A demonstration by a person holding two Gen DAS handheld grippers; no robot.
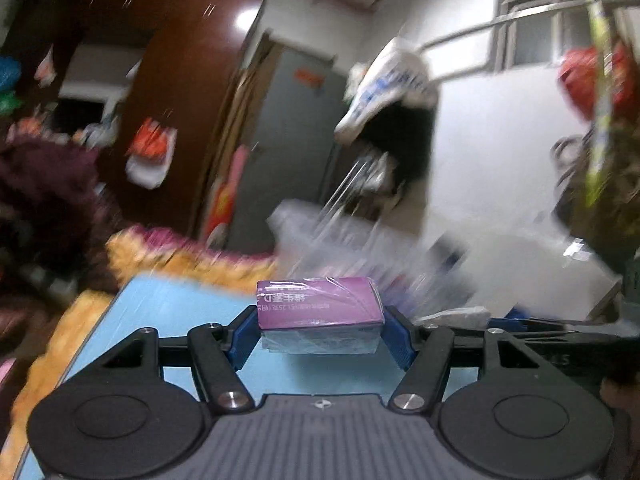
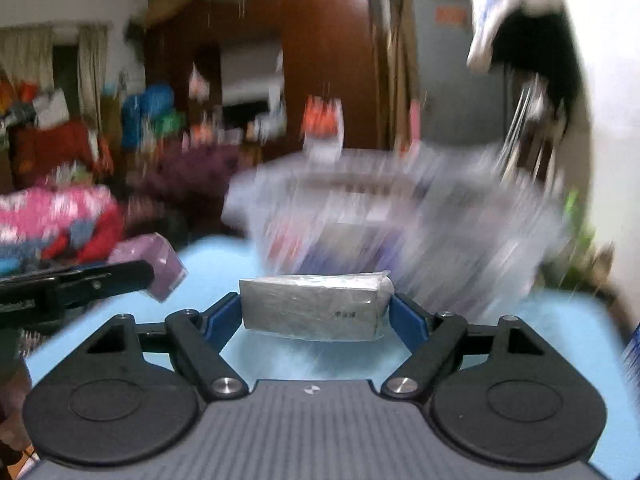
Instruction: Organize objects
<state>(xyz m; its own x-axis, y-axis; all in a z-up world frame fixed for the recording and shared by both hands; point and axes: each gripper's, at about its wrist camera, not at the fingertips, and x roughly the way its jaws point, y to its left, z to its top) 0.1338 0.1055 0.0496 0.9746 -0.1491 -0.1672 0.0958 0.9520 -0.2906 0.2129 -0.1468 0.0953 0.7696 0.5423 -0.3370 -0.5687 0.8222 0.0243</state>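
Observation:
My left gripper (image 1: 320, 320) is shut on a purple box (image 1: 318, 302) wrapped in clear film, held above the light blue table (image 1: 168, 312). My right gripper (image 2: 316, 312) is shut on a silver-grey box (image 2: 314, 304) in clear film, also above the table (image 2: 216, 264). The left gripper and its purple box (image 2: 158, 258) show at the left of the right wrist view. A clear plastic bin (image 2: 400, 216) with several packages stands just beyond both grippers, heavily blurred.
The clear bin also shows in the left wrist view (image 1: 340, 240). An orange and pink fuzzy blanket (image 1: 160, 252) borders the table's far and left edges. Piled clothes (image 2: 60, 216) lie to the left. A white wall and hanging bags stand at the right.

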